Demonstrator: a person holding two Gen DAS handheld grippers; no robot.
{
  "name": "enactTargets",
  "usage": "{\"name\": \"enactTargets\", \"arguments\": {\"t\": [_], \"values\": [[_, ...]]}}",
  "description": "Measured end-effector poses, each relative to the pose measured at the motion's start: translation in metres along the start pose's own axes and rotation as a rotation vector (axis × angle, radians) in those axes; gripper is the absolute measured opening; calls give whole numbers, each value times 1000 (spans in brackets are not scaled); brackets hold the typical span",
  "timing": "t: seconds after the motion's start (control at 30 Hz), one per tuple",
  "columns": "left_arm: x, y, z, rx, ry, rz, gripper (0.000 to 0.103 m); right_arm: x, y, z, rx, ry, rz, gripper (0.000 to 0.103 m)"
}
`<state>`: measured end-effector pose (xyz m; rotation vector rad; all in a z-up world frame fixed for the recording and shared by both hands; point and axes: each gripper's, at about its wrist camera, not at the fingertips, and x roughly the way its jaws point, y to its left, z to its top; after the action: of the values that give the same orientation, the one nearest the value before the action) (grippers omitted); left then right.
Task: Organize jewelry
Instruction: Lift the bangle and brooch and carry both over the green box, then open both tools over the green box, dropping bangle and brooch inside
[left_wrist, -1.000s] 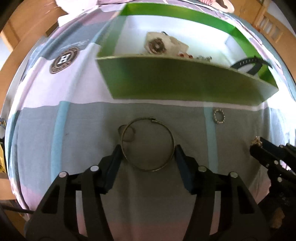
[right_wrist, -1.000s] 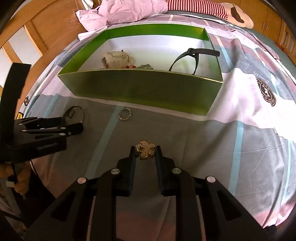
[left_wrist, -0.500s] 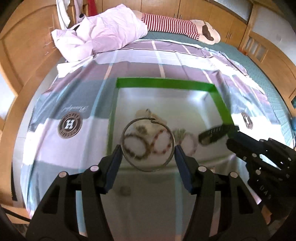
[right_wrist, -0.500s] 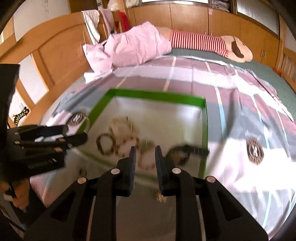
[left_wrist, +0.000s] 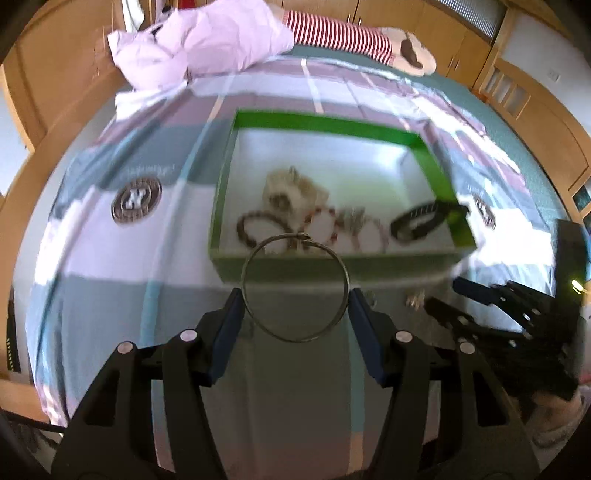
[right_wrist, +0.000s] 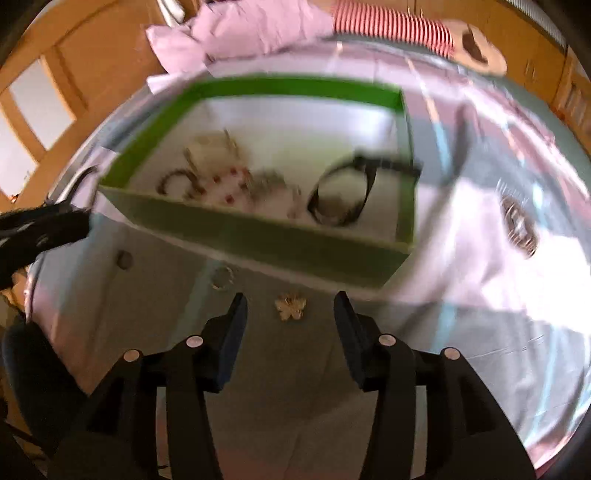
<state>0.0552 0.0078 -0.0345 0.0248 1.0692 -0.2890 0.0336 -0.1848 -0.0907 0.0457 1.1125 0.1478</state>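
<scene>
From the left wrist view, the left gripper (left_wrist: 295, 306) is clamped across a thin metal hoop (left_wrist: 294, 287), one blue pad on each side of it. The hoop hangs above the bedspread (left_wrist: 110, 295), in front of the near wall of a green box (left_wrist: 332, 269). The box lies on the bed, a little to the far right of the gripper. On its white floor, blurred, are a pale lump of jewelry (left_wrist: 291, 188) at the middle, a dark beaded bracelet (left_wrist: 255, 229) near the left wall, red-and-white bead loops (left_wrist: 332, 225) beside it, and a black strap (left_wrist: 421, 221) at the right. The right gripper (left_wrist: 454, 299) comes in from the right edge with its fingers parted; a small gold piece (left_wrist: 415, 301) lies on the cloth just beside its tips. A round badge print (left_wrist: 136, 199) shows on the bedspread to the left. Pink bedding (left_wrist: 199, 40) and a striped pillow (left_wrist: 340, 29) lie at the far end.

From the right wrist view, the right gripper (right_wrist: 291, 310) has its jaws opening, with nothing pressed between the pads. A gold flower brooch (right_wrist: 291, 305) lies on the bedspread (right_wrist: 480, 332) between the two fingertips, touching neither. A small ring (right_wrist: 222, 278) lies to the far left of it, just before the green box (right_wrist: 258, 236). A dark round spot (right_wrist: 123, 260) sits farther left. The left gripper (right_wrist: 55, 221) shows at the left edge, blurred. Inside the box, the black strap (right_wrist: 343, 195) lies at the right and the bead loops (right_wrist: 207, 184) at the left.
</scene>
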Motion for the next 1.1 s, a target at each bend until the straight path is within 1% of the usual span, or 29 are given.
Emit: {"name": "enactTargets", "arguments": {"t": [0.07,0.1,0.17,0.2,0.27,0.37,0.43,0.5,0.6,0.67,0.73,0.8,0.9,0.93,0.97,1.0,1.1], "values": [[6,0,-7,-7,24,8,58,12,2,0,-15,6,-25,49],[7,0,-9,-5,29,8,58,17,4,0,-29,15,-23,43],[10,-1,-13,-1,35,10,58,25,10,-3,-47,53,-21,22],[9,0,-14,1,36,13,58,22,12,-5,-52,49,-25,22],[8,1,-14,2,34,15,58,13,14,-6,-50,45,-2,21],[5,2,-12,-2,25,11,58,-11,15,-2,-57,-11,-8,21],[0,1,-6,0,10,2,58,-32,14,7,-50,-59,6,22],[-6,0,3,5,-11,-8,58,-55,13,22,-43,-120,20,21],[-13,-4,23,14,-46,-3,58,-74,13,45,-44,-182,35,22],[-15,-8,36,22,-64,-4,58,-76,12,58,-46,-205,18,22],[-12,-12,51,31,-69,-2,58,-67,10,73,-40,-208,14,22],[-2,-17,67,42,-60,-3,58,-51,10,84,-30,-182,14,22],[15,-22,78,52,-45,10,58,-28,9,87,-28,-146,-6,22],[20,-23,80,54,-40,8,58,-24,9,88,-24,-140,-18,25],[26,-23,82,53,-35,10,59,-20,7,87,-12,-134,-30,38],[30,-23,82,51,-32,15,60,-21,6,84,-1,-140,-28,47],[32,-23,79,58,-40,27,66,-26,3,78,12,-146,-12,48]]}}
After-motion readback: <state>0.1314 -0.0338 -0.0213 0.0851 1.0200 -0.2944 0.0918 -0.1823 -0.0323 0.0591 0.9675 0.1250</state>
